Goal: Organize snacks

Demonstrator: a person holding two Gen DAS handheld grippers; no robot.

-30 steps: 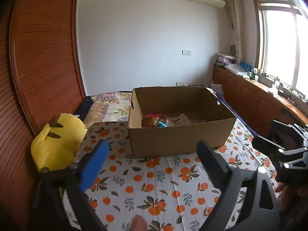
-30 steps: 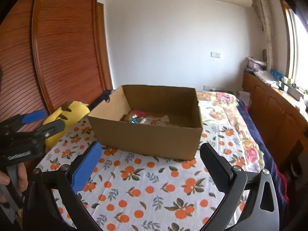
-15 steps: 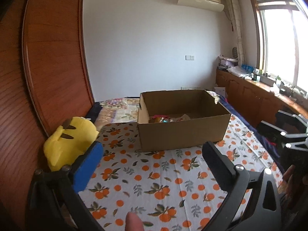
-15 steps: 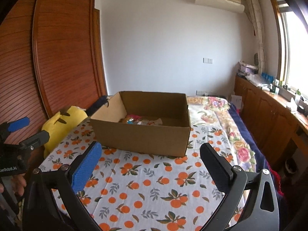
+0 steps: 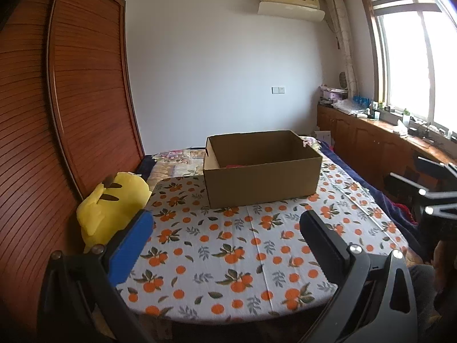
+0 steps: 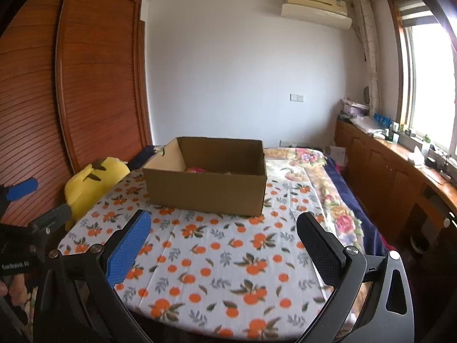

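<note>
Two grippers are shown, each with its fingers spread wide and nothing between them: the left gripper (image 5: 225, 245) and the right gripper (image 6: 222, 243) both hang above the near edge of a table (image 5: 222, 260) covered in an orange-fruit print cloth. Beyond them, at the far side of the table, stands an open brown cardboard box (image 5: 261, 171), plain-walled, with a hand slot in its left end. The snacks (image 6: 197, 169) lie inside it; only a sliver of pink and red wrapper shows over the near wall, and the rest of the contents is hidden. A yellow plush toy (image 5: 111, 208) sits just beside the table's left edge, against a slatted wooden wardrobe (image 5: 85, 100). Compared with the frames half a second earlier, both cameras sit farther back and lower: the box appears smaller, and less of its interior is visible.
</note>
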